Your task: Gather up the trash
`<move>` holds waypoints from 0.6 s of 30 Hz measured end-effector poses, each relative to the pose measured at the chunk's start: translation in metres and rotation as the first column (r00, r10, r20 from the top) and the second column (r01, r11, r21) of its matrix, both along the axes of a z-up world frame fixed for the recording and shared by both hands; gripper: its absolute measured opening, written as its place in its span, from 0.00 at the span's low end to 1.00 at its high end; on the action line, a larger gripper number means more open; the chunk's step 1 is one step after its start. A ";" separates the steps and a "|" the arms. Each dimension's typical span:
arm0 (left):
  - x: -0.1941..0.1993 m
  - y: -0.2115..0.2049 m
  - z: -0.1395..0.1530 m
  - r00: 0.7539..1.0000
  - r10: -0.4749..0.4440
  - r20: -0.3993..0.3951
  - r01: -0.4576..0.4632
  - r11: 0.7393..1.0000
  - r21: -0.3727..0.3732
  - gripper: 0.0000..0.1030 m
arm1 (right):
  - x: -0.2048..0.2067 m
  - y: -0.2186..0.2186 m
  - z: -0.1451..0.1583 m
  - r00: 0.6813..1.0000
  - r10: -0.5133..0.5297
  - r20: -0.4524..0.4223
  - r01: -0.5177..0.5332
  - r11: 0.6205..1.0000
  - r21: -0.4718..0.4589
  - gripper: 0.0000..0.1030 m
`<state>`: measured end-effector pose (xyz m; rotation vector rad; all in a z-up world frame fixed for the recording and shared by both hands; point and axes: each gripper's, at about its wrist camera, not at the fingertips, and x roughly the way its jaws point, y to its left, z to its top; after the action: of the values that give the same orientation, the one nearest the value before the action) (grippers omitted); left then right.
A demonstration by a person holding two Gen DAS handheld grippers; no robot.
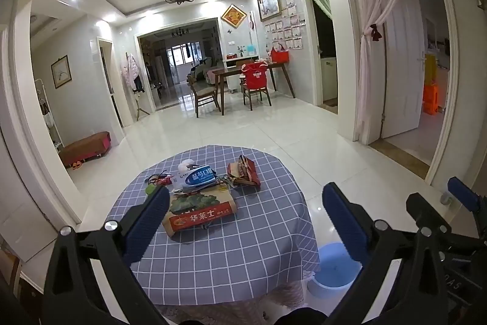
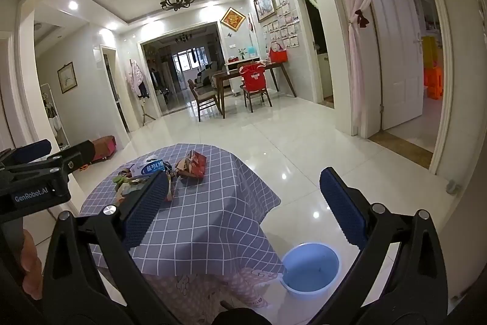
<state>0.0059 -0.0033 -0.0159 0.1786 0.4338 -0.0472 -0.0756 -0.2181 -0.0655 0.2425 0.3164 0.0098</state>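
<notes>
On the round table draped in blue checked cloth (image 1: 213, 258), paper and foil trash (image 1: 201, 188) lies heaped at the far side. Beside the table on the floor stands a pale blue plastic bucket (image 2: 310, 268). The left gripper (image 1: 246, 221) and the right gripper (image 2: 243, 206) hover above the table's near edge, jaws spread wide, gripping nothing.

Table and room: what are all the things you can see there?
table: one, blue checked cloth, close in front
brown packet: one, red label, nearest on the cloth
blue and white box: one, behind the packet
red wrapper: one, right of the box
small scraps: a few, mixed colours, left of the box
bucket: one, blue, on the floor right of the table
dining table: one, brown, far wall
left gripper: open, holds nothing
right gripper: open, holds nothing
</notes>
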 end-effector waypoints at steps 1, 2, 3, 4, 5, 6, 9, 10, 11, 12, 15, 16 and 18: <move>-0.001 -0.001 0.004 1.000 0.002 -0.002 -0.002 1.000 0.002 0.96 | 0.000 0.000 0.000 1.000 0.000 0.001 0.000 1.000 0.000 0.94; -0.001 -0.001 0.005 1.000 0.002 -0.003 -0.002 1.000 0.002 0.96 | 0.001 -0.001 0.001 1.000 0.000 0.001 0.000 1.000 -0.001 0.94; -0.001 -0.001 0.005 1.000 0.002 -0.003 -0.002 1.000 0.003 0.96 | -0.001 -0.001 0.000 1.000 0.002 0.002 -0.002 1.000 0.003 0.94; 0.000 -0.002 0.004 1.000 0.002 -0.003 -0.002 1.000 0.003 0.96 | 0.000 -0.002 0.001 1.000 0.003 0.003 -0.003 1.000 0.003 0.94; -0.001 -0.004 0.007 1.000 0.000 -0.003 0.000 1.000 0.005 0.96 | 0.001 -0.002 0.001 1.000 0.002 0.003 -0.002 1.000 0.004 0.94; -0.001 -0.004 0.007 1.000 0.000 -0.002 0.000 1.000 0.005 0.96 | 0.000 -0.001 0.001 1.000 0.000 0.003 0.000 1.000 0.002 0.94; -0.001 -0.004 0.008 1.000 0.000 -0.002 0.000 1.000 0.006 0.96 | 0.003 -0.002 0.001 1.000 0.001 0.002 -0.001 1.000 0.002 0.94; -0.001 -0.004 0.008 1.000 0.000 -0.002 0.000 1.000 0.007 0.96 | 0.004 -0.003 0.001 1.000 0.001 0.002 -0.001 1.000 0.002 0.94; -0.001 -0.004 0.008 1.000 0.000 -0.002 0.000 1.000 0.007 0.96 | 0.003 -0.002 0.001 1.000 0.000 0.002 0.000 1.000 0.002 0.94; -0.001 -0.003 0.009 1.000 -0.004 -0.002 0.004 1.000 0.008 0.96 | -0.001 -0.002 0.000 1.000 0.000 0.004 0.000 1.000 0.004 0.94; -0.001 -0.003 0.009 1.000 -0.003 0.000 0.003 1.000 0.010 0.96 | 0.000 -0.001 0.000 1.000 -0.001 0.006 0.001 1.000 0.003 0.94; -0.001 -0.003 0.010 1.000 -0.004 -0.001 0.004 1.000 0.010 0.96 | 0.000 -0.001 0.000 1.000 0.000 0.005 0.000 1.000 0.003 0.94; -0.001 -0.004 0.011 1.000 -0.005 -0.001 0.005 1.000 0.010 0.96 | -0.001 -0.001 0.000 1.000 0.001 0.005 -0.001 1.000 0.004 0.94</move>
<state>0.0047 -0.0070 -0.0051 0.1893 0.4342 -0.0505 -0.0762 -0.2196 -0.0658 0.2465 0.3114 0.0124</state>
